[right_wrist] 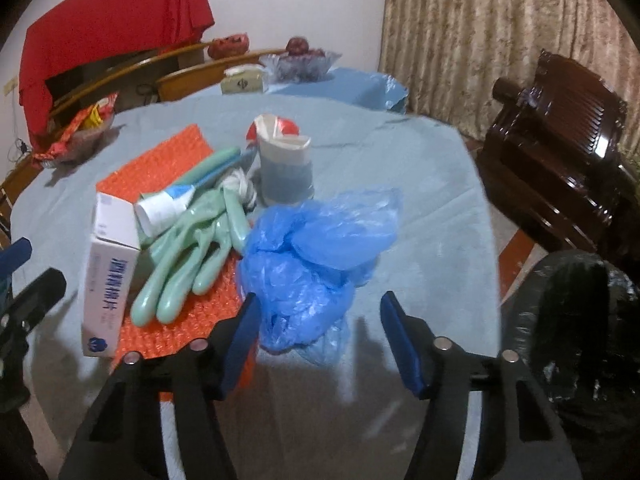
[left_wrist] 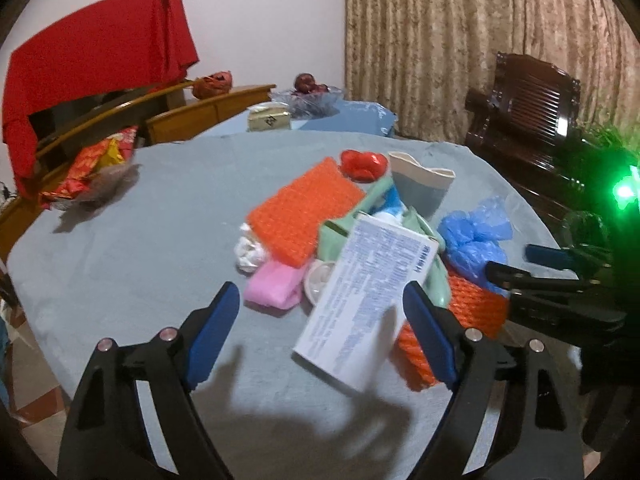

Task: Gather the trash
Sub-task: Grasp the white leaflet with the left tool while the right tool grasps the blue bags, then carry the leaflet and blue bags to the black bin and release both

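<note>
— Beside the white box [right_wrist: 105, 264], on the side away from our left gripper [left_wrist: 320, 320], lies the crumpled blue plastic bag [right_wrist: 316, 264]; that is the thing our right gripper [right_wrist: 318, 336] faces. Do we agree it sits dead ahead of those jaws?

— We do. From the right wrist view the bag bulges up just beyond the blue pads [right_wrist: 240, 336], its lower folds reaching down between them. The jaws stand apart and we see no pad pressing on the plastic, so nothing is gripped yet.

— And our left?

— Its jaws stand open too, wide, holding nothing. The white box lies straight in front of them, tilted on the heap, its long axis running away from us and slanting to the right, one short end nearest the fingertips. So we would close across its narrow width, we judge.

— Which hand is nearer the bag?

— The right, plainly; the bag lies on the far side of the box from the left. Green rubber gloves [right_wrist: 192, 248] and orange mesh [right_wrist: 160, 332] lie between box and bag, all on the blue-grey tablecloth [right_wrist: 420, 200].

— Where does it go?

— Probably the black bin bag [right_wrist: 580, 340], beyond the blue bag from the box.
</note>
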